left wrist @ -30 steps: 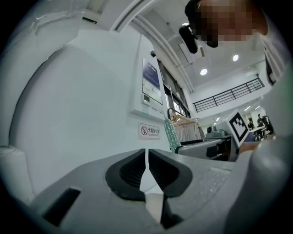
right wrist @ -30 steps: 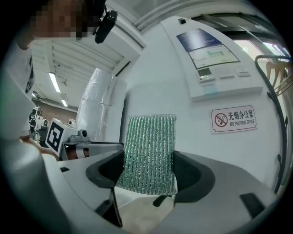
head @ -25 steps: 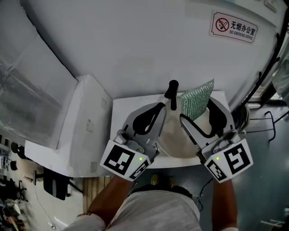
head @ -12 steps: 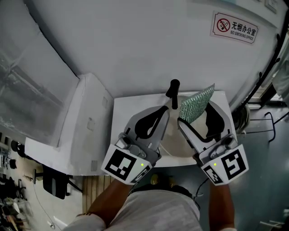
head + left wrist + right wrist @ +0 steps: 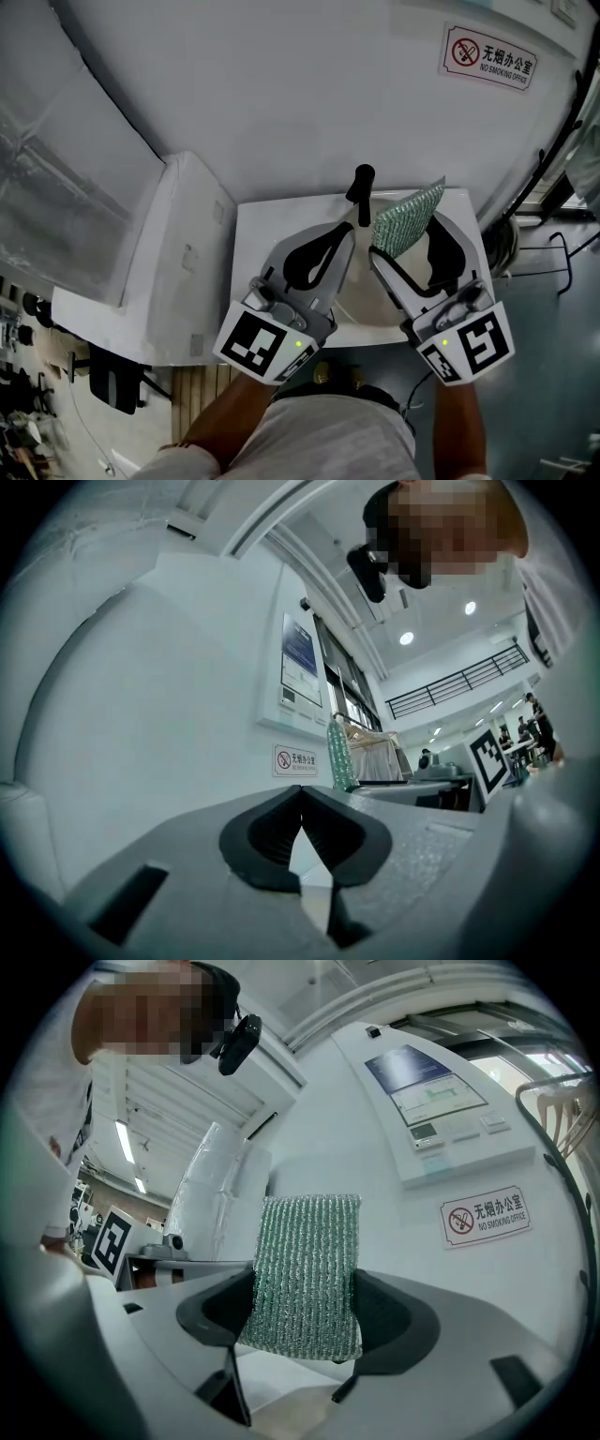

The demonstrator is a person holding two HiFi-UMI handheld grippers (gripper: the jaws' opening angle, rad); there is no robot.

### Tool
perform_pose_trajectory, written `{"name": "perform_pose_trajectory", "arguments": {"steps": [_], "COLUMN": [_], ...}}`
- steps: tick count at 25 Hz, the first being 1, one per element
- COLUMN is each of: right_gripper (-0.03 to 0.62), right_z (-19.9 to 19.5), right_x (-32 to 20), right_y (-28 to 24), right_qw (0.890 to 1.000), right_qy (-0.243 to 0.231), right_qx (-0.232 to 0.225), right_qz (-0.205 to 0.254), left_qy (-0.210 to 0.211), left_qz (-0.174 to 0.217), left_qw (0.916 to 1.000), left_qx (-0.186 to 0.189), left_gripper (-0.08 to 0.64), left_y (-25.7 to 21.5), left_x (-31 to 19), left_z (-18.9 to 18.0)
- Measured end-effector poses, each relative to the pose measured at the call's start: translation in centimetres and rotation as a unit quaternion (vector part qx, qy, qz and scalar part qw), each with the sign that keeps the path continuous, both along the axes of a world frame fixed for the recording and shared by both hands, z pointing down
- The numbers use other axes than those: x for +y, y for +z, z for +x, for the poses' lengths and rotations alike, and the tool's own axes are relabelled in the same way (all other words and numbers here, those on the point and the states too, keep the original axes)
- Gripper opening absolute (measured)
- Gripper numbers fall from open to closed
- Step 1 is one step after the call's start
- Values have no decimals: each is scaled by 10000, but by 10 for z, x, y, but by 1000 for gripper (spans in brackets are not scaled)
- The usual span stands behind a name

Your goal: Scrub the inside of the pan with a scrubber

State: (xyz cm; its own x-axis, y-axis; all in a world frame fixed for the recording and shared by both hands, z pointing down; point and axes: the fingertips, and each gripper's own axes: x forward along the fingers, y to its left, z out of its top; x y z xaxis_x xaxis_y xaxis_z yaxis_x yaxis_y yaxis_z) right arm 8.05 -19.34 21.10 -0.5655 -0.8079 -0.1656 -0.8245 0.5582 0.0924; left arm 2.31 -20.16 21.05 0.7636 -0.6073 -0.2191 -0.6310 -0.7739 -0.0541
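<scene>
While the green scrubber (image 5: 305, 1274) is being gripped by the right tongs (image 5: 305, 1290), the left tongs (image 5: 302, 794) (closed, empty) are being held above the pan (image 5: 373, 305).

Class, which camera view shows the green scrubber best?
The right gripper view: the scrubber faces the camera whole, clamped in the jaws of the right gripper. The head view shows it from above, its lower part hidden by that gripper. The left gripper view catches only a thin green sliver, edge-on.
</scene>
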Motion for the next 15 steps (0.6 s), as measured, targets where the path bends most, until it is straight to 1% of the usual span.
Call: {"name": "perform_pose_trajectory", "arguments": {"steps": [15], "right_gripper": [339], "right_z": [1], "right_x": [-6], "right_y": [3], "right_qw": [10000], "right_qy": [26], "right_qx": [-21], "right_qz": [-30], "left_qy": [7], "left_qz": [-13], "left_qw": [10000], "left_qx": [32], "left_gripper": [15], "left_y": [1], "left_x": [-6], "left_z": [0]}}
